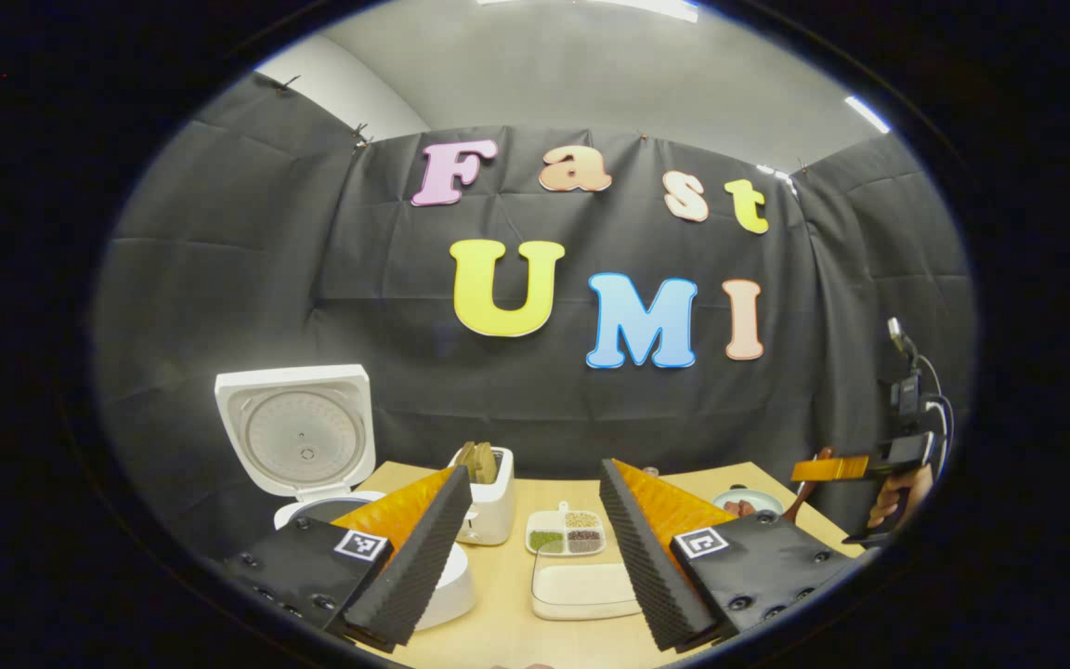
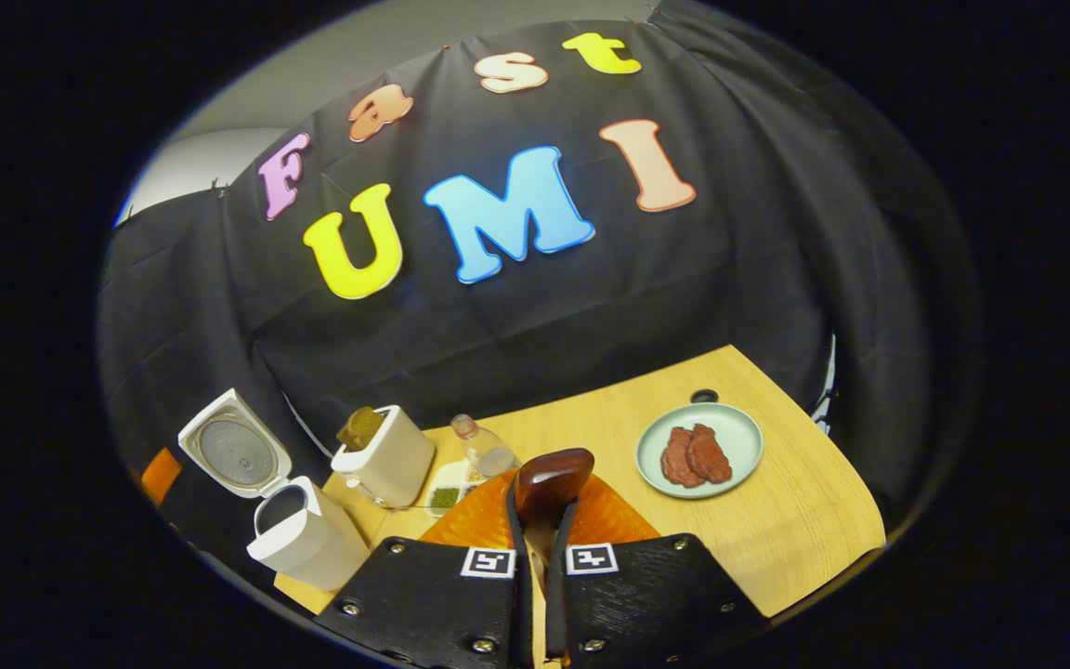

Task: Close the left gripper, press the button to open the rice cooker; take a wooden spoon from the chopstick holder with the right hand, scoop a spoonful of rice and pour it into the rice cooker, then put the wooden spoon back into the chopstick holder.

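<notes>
The wooden table (image 2: 776, 520) carries everything, and the biggest thing on it is the white rice cooker (image 1: 312, 465) at its left end, lid (image 1: 298, 432) swung fully up so the round inner plate faces the room; in the right gripper view the same cooker (image 2: 303, 534) shows its dark open pot. Just right of it stands the white chopstick holder (image 1: 490, 506), brown utensil ends poking from its top, seen again as a tilted white box (image 2: 389, 460). In front lie a white rectangular tray (image 1: 583, 590) and behind it a small divided dish (image 1: 567, 531) of green, tan and dark grains. A pale round plate (image 2: 730, 423) with 2 reddish meat pieces sits well apart to the right. The left gripper (image 1: 535, 548) hangs over the table with its 2 ridged fingers spread wide — nothing between them. The right gripper (image 2: 537, 548) is pressed together on the wooden spoon (image 2: 551, 483), whose dark rounded bowl sticks up past the fingertips.
</notes>
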